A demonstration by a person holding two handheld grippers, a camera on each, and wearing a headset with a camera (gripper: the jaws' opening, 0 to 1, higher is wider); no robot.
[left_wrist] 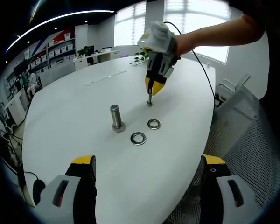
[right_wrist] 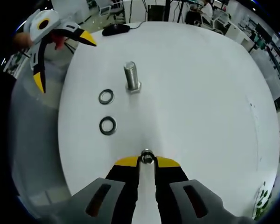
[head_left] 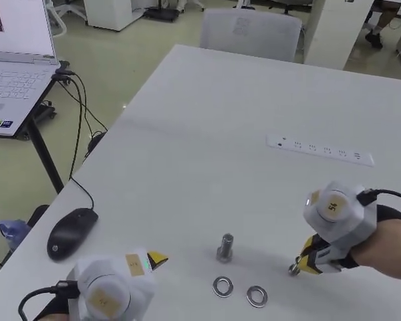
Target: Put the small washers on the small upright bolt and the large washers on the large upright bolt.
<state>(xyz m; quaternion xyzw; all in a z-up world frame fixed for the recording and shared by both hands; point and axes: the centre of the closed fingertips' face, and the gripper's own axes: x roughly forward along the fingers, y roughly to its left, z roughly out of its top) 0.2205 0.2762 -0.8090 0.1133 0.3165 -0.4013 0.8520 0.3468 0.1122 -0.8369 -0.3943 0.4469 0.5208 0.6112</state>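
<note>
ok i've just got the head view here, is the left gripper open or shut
observer: open. The left gripper view shows the left gripper with its jaws spread wide and nothing between them.
operator: and what's the right one pinching, too tiny for me
observer: the right gripper is shut on the small bolt, which the left gripper view shows upright with its foot on the table.
operator: anything on the big bolt yet
observer: no. Side-on in the left gripper view, the large bolt has a bare shank down to its hex head, and the two washers lie flat on the table beside it.
</note>
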